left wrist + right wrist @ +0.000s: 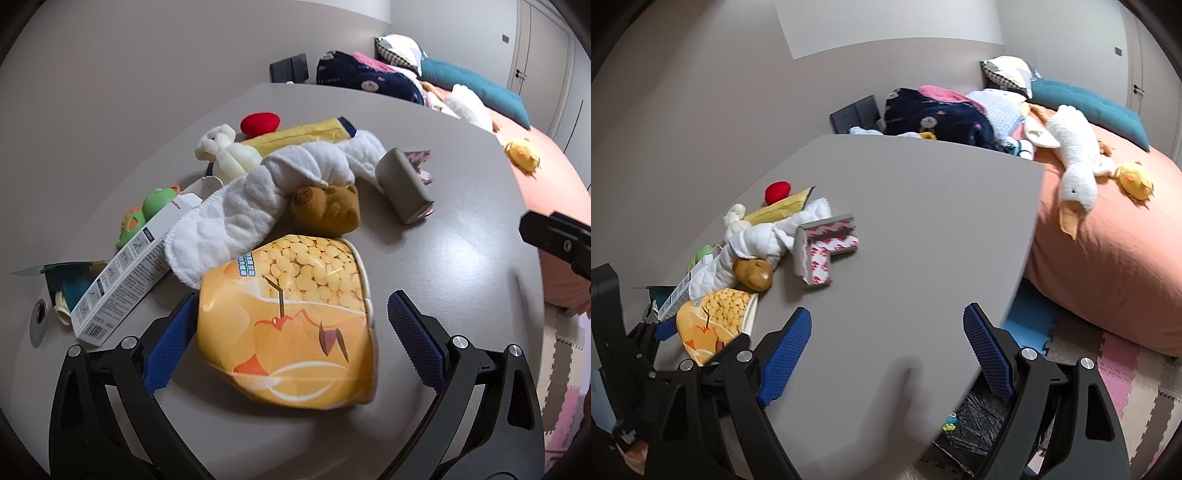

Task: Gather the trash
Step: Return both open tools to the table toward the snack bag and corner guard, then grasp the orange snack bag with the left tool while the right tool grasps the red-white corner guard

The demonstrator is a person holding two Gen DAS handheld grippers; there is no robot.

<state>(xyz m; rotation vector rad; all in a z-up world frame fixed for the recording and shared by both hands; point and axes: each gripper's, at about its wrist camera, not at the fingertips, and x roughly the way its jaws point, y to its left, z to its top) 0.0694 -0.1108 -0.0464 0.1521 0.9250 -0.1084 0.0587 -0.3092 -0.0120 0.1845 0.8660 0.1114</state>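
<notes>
Grey table (461, 258): yellow cup (291, 317) on its side, mouth facing away, between spread left fingers (168, 343).

Legible text is scarce. On the dark blue blanket (364, 75), beyond the far edge of the table (461, 229), small pale lettering reads "rabbit"; the letters before it cannot be made out. The white carton (125, 277) near the left edge of the table carries a barcode, small diagrams and a red brand mark, all too small to read. The yellow cup (291, 317) bears a blue label, its characters blurred.
</notes>
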